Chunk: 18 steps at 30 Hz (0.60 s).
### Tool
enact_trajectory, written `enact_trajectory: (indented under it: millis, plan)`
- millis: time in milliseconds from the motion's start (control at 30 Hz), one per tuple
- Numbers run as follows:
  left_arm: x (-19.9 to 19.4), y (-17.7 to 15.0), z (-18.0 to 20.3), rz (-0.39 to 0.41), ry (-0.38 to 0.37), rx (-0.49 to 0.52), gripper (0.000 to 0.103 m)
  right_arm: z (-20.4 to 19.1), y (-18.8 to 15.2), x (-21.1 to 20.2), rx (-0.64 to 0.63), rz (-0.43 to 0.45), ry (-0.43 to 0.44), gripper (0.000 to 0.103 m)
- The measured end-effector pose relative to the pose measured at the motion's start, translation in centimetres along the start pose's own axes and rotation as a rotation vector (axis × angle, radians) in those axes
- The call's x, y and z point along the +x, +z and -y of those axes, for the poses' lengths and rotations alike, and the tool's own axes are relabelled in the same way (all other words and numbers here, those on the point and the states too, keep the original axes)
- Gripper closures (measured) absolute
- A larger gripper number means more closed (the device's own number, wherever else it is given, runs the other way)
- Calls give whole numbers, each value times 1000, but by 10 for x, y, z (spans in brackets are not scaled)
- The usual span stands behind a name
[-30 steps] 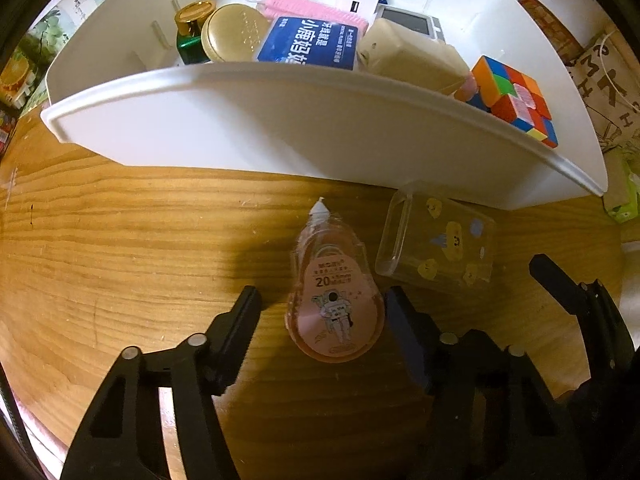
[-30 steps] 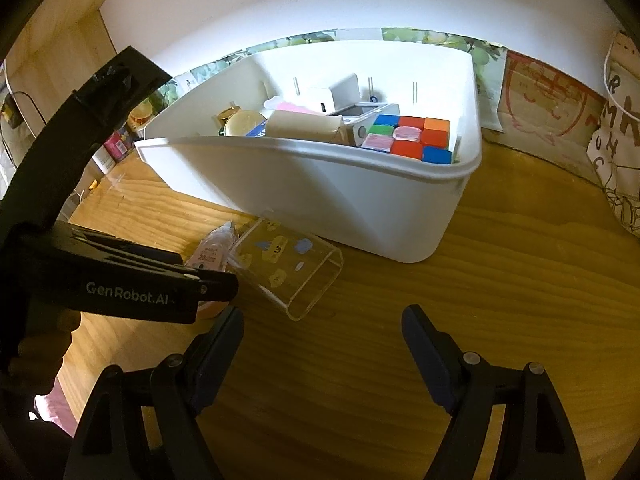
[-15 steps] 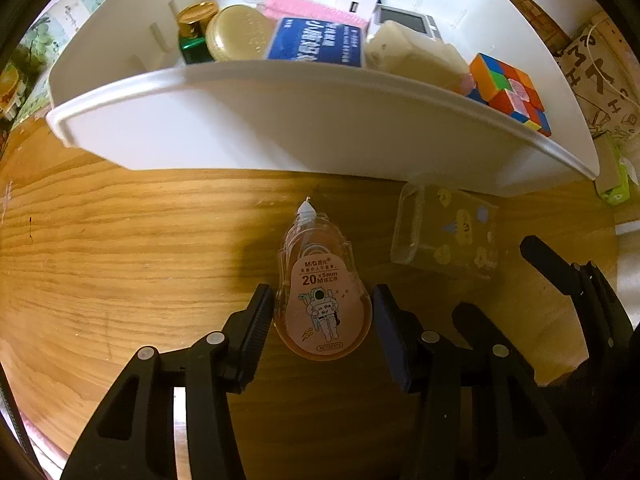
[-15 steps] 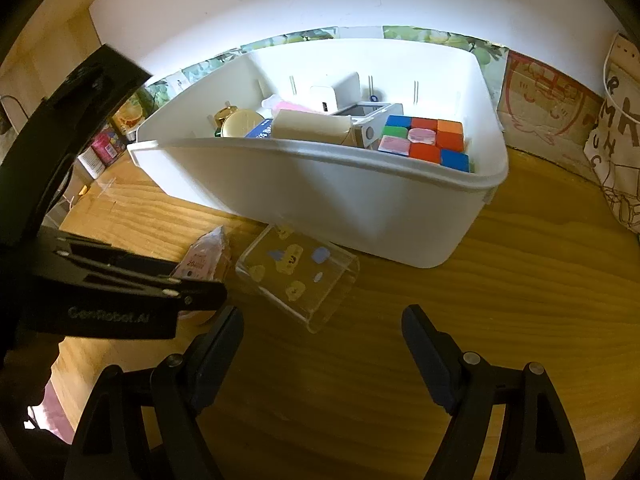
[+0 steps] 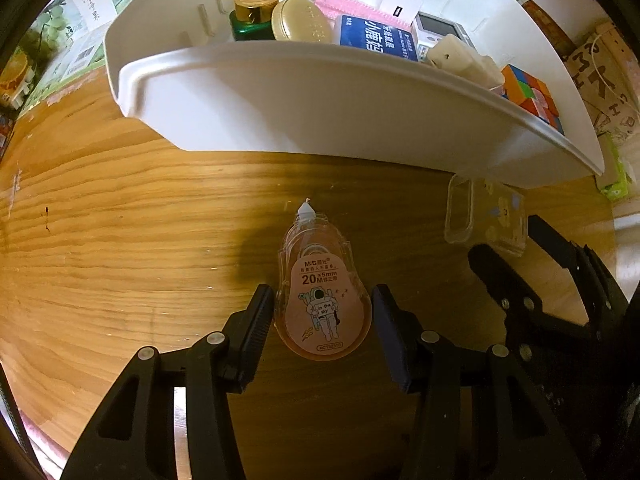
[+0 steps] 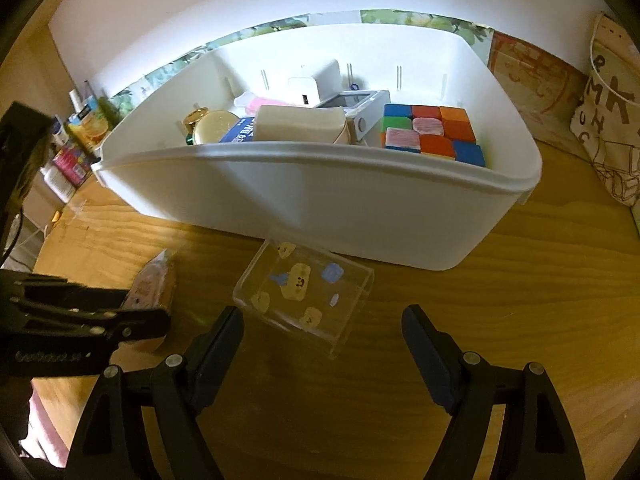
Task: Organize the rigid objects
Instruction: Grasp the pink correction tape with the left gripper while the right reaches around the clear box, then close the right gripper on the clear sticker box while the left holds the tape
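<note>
An orange correction tape dispenser [image 5: 320,300] lies flat on the wooden table, tip toward the white bin [image 5: 320,100]. My left gripper [image 5: 322,320] has its two fingers pressed against the dispenser's sides. The dispenser also shows in the right wrist view [image 6: 154,284], partly hidden by the left gripper. A clear plastic box with cartoon stickers [image 6: 304,296] lies on the table against the bin [image 6: 320,200]. My right gripper [image 6: 322,340] is open, just short of the clear box, which also shows in the left wrist view [image 5: 484,216].
The bin holds a Rubik's cube [image 6: 432,132], a blue packet [image 5: 376,40], a gold tin [image 5: 302,20], a green bottle [image 5: 252,16], a beige block [image 6: 300,128] and a small device [image 6: 352,104]. A printed bag [image 6: 612,128] stands at the right. Small bottles [image 6: 76,144] stand at the left.
My left gripper has closed in from wide open until its fingers meet the tape dispenser's sides. My right gripper has moved closer to the clear box and stays open.
</note>
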<state>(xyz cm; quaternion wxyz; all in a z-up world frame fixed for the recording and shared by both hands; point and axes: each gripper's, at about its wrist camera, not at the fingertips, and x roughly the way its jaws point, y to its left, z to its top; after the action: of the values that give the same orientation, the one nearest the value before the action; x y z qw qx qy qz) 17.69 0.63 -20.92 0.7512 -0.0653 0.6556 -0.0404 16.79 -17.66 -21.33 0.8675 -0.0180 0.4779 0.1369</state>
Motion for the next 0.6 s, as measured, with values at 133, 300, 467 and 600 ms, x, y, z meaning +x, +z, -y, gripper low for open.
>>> enact_trajectory:
  millis: [133, 300, 467, 600]
  plan:
    - [-3, -2, -4, -6, -5, 21, 49, -7, 3, 4, 15, 4, -40, 14]
    - [-6, -6, -5, -19, -12, 42, 49, -14, 5, 8, 33, 14, -71, 11]
    - [-10, -12, -6, -20, -18, 59, 49, -22, 8, 12, 30, 16, -101, 11]
    - [-13, -13, -8, -18, -12, 68, 49, -24, 9, 16, 35, 9, -117, 11]
